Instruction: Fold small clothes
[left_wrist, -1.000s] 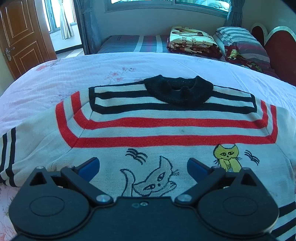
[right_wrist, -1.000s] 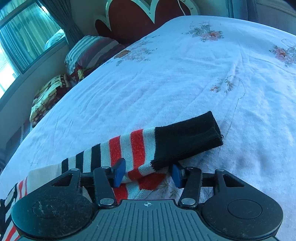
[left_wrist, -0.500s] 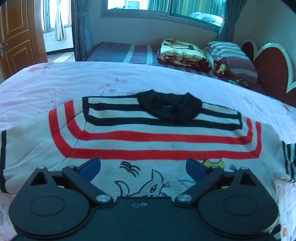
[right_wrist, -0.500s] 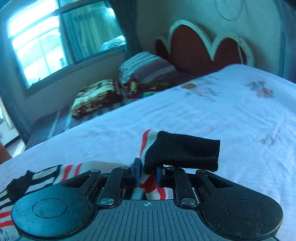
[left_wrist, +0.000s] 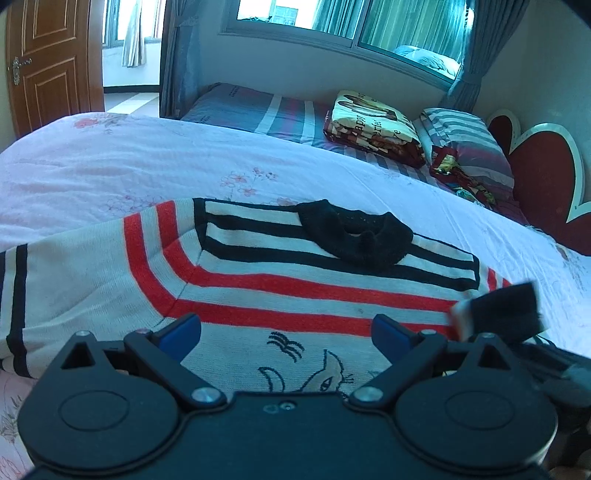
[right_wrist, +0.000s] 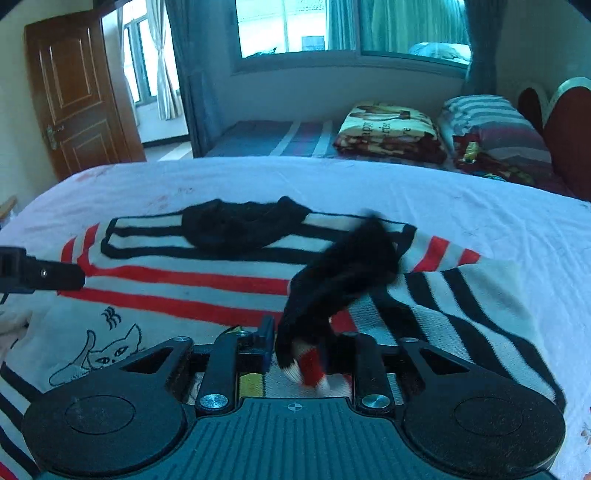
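Left gripper (left_wrist: 286, 332): fingers spread wide apart, blue pads facing each other with nothing between them; body held level and low over the sweater (left_wrist: 295, 280).

Right gripper (right_wrist: 299, 347): fingers drawn close together, clamped on the sweater's sleeve (right_wrist: 343, 280), whose black cuff drapes out past the fingertips. It sits to the right of the left gripper, close beside it.

sleeve cuff (right_wrist: 343, 280) motion-blurred
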